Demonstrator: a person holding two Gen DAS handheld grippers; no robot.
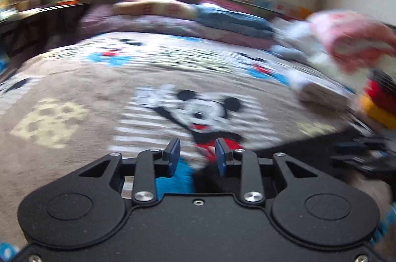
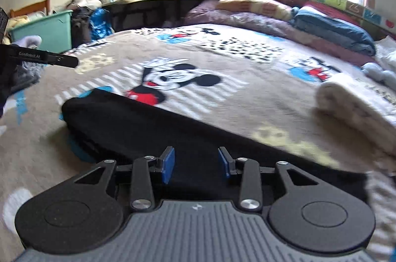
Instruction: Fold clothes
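over the bed, through the left wrist camera, our left gripper hangs with its blue pads apart and nothing between them — the view is blurred, and the mickey blanket fills it. from the right wrist camera, our right gripper is likewise spread and empty, just above the black garment lying flat on the blanket — a rolled cream towel sits well apart.

Matt black cloth garment lies on fuzzy, plush blanket.
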